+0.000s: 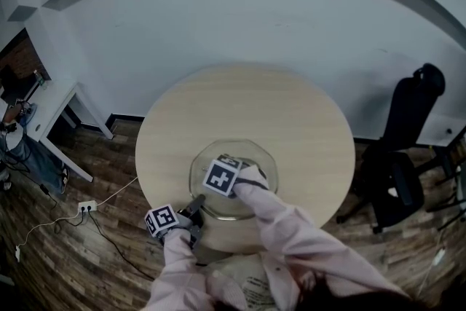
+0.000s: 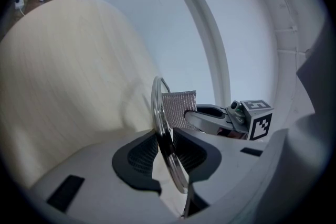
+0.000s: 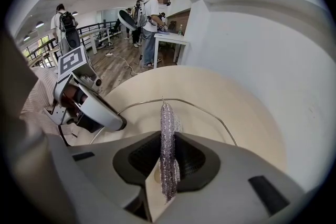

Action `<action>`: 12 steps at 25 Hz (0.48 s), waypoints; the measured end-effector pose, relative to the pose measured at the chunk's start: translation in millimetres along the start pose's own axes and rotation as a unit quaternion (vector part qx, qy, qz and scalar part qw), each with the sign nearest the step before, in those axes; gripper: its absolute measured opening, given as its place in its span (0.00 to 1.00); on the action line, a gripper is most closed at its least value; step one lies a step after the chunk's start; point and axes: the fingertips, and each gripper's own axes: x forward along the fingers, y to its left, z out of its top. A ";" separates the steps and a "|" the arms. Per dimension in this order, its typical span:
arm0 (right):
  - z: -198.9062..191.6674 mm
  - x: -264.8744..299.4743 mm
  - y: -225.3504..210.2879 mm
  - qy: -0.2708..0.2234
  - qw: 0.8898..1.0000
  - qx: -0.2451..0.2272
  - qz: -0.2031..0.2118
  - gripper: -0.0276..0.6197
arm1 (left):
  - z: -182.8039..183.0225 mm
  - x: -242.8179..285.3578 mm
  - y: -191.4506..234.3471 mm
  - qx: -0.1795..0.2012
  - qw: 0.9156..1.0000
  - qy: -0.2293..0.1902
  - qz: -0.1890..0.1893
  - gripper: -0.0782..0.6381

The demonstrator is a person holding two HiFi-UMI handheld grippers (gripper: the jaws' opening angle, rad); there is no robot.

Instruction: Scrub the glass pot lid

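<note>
The glass pot lid (image 1: 251,156) lies on the round wooden table (image 1: 291,113), near its front edge. My left gripper (image 1: 195,206) is shut on the lid's metal rim (image 2: 157,107), which runs edge-on between the jaws of the left gripper (image 2: 167,152). My right gripper (image 3: 167,157) is shut on a silver mesh scrubbing pad (image 3: 167,139) and holds it over the lid's glass, inside the rim (image 3: 205,107). From the left gripper view the pad (image 2: 178,107) stands against the lid's far face. In the head view the right gripper's marker cube (image 1: 222,175) hides its jaws.
A black office chair (image 1: 404,149) stands right of the table. A white desk (image 1: 54,109) is at the left, with a power strip (image 1: 87,206) and cables on the wood floor. Several people (image 3: 149,18) stand far off.
</note>
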 end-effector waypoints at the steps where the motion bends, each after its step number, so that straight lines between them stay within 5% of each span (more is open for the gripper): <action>1: 0.5 -0.6 1.4 0.000 1.000 0.000 0.001 0.16 | -0.3 -0.1 -0.3 -0.002 1.000 -0.001 0.000 0.23; 12: 6.4 -2.3 18.8 0.002 1.000 -0.007 0.025 0.16 | -1.7 -0.4 -0.3 -0.005 1.000 -0.003 0.004 0.23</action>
